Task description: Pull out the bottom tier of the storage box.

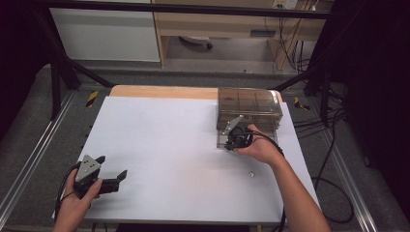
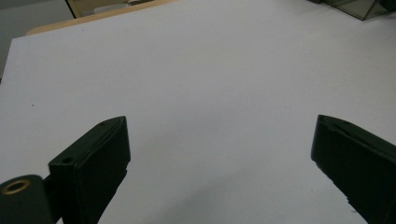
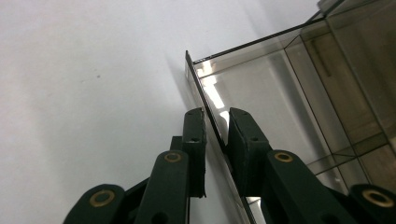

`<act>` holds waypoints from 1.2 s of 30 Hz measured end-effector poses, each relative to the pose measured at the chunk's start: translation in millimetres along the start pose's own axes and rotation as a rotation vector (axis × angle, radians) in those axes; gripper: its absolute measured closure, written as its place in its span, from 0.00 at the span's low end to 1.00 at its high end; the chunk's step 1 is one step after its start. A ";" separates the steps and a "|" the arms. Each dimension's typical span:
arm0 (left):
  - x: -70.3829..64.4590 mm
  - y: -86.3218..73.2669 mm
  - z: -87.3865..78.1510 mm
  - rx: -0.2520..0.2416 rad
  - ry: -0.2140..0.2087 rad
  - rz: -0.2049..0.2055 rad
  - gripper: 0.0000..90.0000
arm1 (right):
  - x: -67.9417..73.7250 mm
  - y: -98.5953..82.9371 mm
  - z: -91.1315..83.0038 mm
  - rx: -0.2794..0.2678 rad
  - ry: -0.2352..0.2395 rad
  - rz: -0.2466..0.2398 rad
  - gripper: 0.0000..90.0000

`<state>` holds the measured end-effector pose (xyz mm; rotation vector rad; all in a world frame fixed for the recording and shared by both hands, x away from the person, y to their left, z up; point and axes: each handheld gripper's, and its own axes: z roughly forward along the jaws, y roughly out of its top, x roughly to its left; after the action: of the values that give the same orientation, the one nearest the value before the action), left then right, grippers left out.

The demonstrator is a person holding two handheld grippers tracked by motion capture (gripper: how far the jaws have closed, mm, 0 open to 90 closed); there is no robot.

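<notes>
A smoky see-through box (image 1: 249, 108) with inner dividers stands at the back right of the white table (image 1: 169, 130). My right gripper (image 1: 232, 141) reaches its front left corner, held by a hand coming in from the right. In the right gripper view that gripper (image 3: 215, 113) is shut on the thin front panel (image 3: 195, 74) of the box (image 3: 285, 88), one jaw on each face. My left gripper (image 1: 113, 165) rests near the front left corner of the table. Its jaws stand wide apart over bare white surface (image 2: 223, 120), holding nothing.
A tiny pale object (image 1: 251, 172) lies on the table in front of the right hand. A wooden strip (image 1: 159, 91) runs along the table's far edge. Black frame bars and cables (image 1: 333, 159) surround the table on the floor.
</notes>
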<state>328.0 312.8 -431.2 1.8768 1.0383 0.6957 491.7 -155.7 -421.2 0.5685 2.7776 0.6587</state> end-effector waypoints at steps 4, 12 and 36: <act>0.1 -0.1 -0.2 0.000 0.000 0.001 0.05 | 1.9 -1.3 -1.8 0.005 0.022 -0.011 0.86; -0.1 0.1 0.8 0.003 -0.002 0.001 0.05 | 7.7 -4.5 -4.7 0.009 0.027 -0.013 0.85; -0.8 -0.2 1.6 0.007 -0.005 0.003 0.05 | 5.4 -15.0 -8.8 -0.060 0.023 0.034 0.79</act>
<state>328.8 311.4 -432.2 1.8856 1.0365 0.6895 479.4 -169.2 -421.3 0.6010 2.7647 0.7574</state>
